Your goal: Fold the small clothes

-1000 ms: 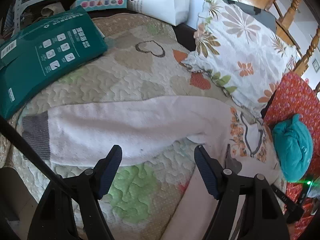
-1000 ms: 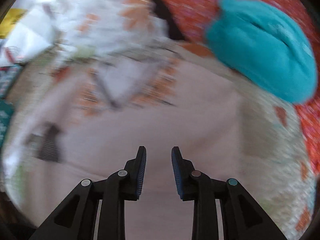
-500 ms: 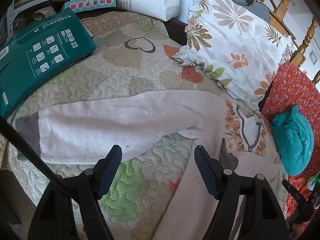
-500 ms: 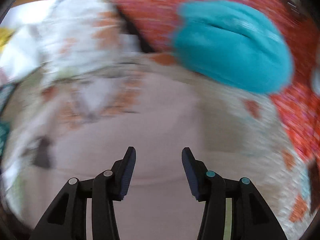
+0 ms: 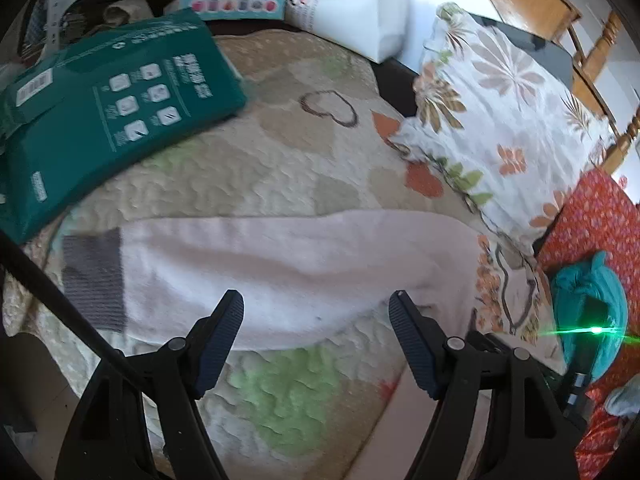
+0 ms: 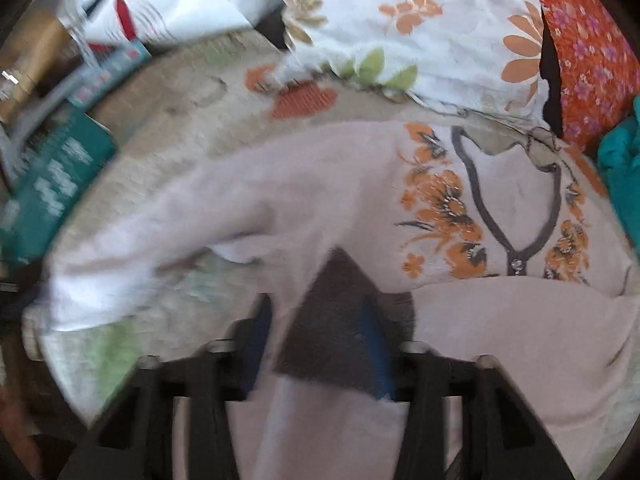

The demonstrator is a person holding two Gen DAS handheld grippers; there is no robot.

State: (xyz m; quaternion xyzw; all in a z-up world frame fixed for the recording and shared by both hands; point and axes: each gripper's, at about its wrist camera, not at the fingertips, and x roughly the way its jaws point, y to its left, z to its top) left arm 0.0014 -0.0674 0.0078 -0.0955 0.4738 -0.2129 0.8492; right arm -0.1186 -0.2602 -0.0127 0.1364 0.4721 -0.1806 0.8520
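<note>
A pale pink cardigan (image 5: 288,264) with orange flowers and grey trim lies on a quilted bed cover (image 5: 280,168). One sleeve stretches left and ends in a grey cuff (image 5: 94,280). My left gripper (image 5: 316,336) is open and empty, just above the sleeve's near edge. In the right wrist view the cardigan (image 6: 280,200) shows its grey neckline (image 6: 516,216). My right gripper (image 6: 316,340) is open, its jaws on either side of the other sleeve's grey cuff (image 6: 340,320); the view is blurred.
A green flat package (image 5: 104,120) lies at the back left of the bed. A floral pillow (image 5: 504,120) sits at the back right, with a red flowered cloth (image 5: 592,216) and a teal bundle (image 5: 588,304) beyond it. A white bag (image 5: 352,0) stands behind.
My right gripper opened and swung left from the teal bundle to the grey cuff of the folded-in sleeve. My left gripper moved slightly and stayed open over the stretched sleeve.
</note>
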